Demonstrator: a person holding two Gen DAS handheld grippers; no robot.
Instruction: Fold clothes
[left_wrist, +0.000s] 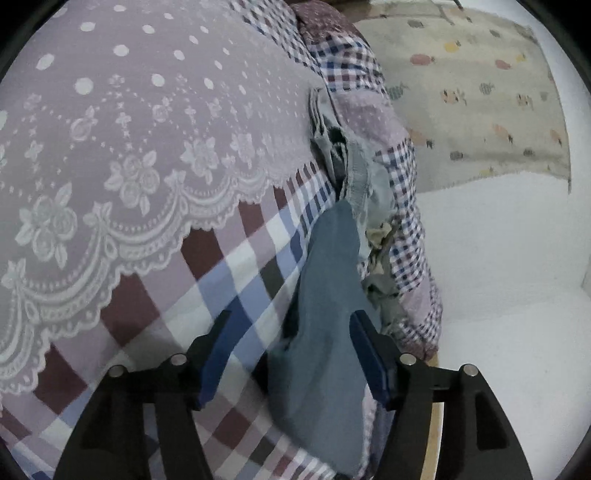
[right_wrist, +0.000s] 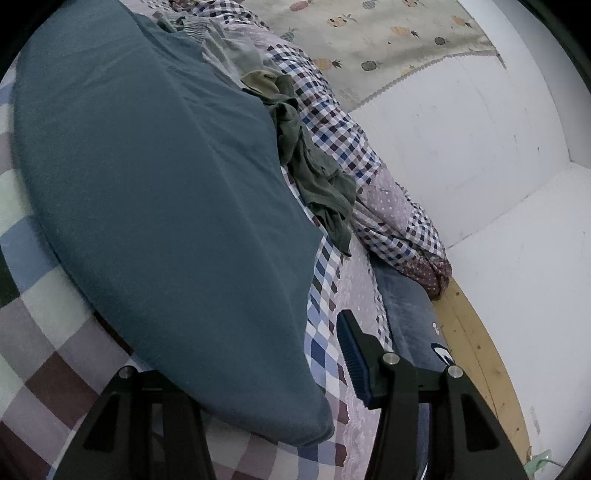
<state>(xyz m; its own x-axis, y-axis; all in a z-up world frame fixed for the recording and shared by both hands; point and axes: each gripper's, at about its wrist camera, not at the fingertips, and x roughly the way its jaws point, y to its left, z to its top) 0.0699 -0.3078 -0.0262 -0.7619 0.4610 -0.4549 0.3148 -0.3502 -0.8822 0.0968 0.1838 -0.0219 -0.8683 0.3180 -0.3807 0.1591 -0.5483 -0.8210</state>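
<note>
Teal garment (right_wrist: 159, 206) on checked bedspread (left_wrist: 236, 266), left gripper (left_wrist: 288, 354) released astride it, right gripper (right_wrist: 258, 369) grip unclear.

A checked bedspread (left_wrist: 236, 273) fills the lower left — lace cloth (left_wrist: 122, 147) upper left, pineapple-print curtain (right_wrist: 388, 40) upper right, on a white wall (right_wrist: 461, 155).

One flat teal-blue knit garment (right_wrist: 159, 206). One crumpled olive-green cloth garment (right_wrist: 314, 173). One bunched pale grey-blue garment (left_wrist: 360, 177). One checked patchwork quilt (left_wrist: 236, 280). One lilac lace-edged dotted cover (left_wrist: 129, 122). One pineapple-print cream sheet (left_wrist: 476, 96). Two black two-finger grippers (left_wrist: 291, 354) (right_wrist: 258, 373).
</note>
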